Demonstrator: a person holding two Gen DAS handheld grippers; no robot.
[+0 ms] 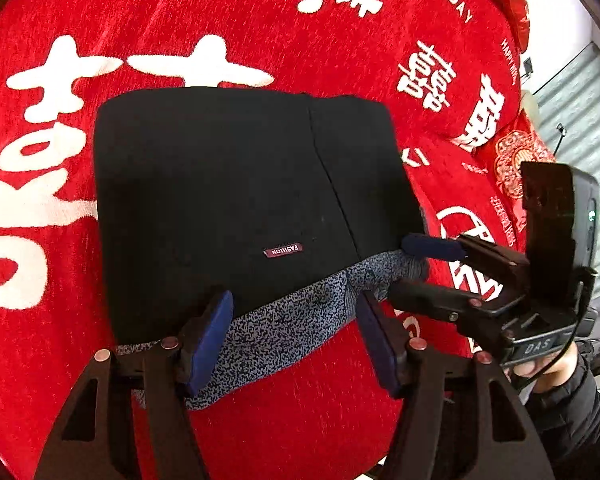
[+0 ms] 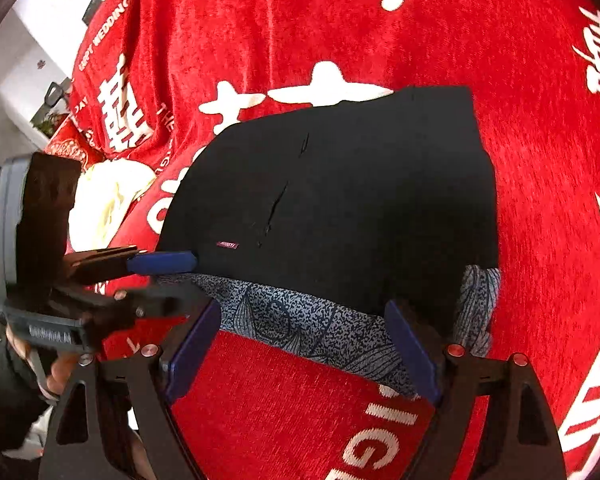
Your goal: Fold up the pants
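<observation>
1. the pants (image 1: 228, 200) lie folded into a compact black block near the middle of the red bedspread (image 1: 148, 20), well in from its edges, so both hands can reach the near side.
2. a speckled grey lining (image 1: 284, 320) pokes out along the near edge of the fold, which suggests the top layer was laid slightly short of the bottom one.
3. the left gripper (image 1: 294, 334) stands with its jaws apart, straddling the grey strip near the middle of the near edge; the pads press on nothing, so the cloth lies free.
4. the right gripper (image 2: 306, 350) is likewise spread wide, at the near right corner of the block; one pad sits just beside the cloth and i see no pinch.
5. both point steeply down at the same edge, side by side, likely because each has let go of its own part of the fold.
6. the small label (image 1: 283, 251) faces up, so the outer side shows; i judge the folding nearly or fully done.
</observation>
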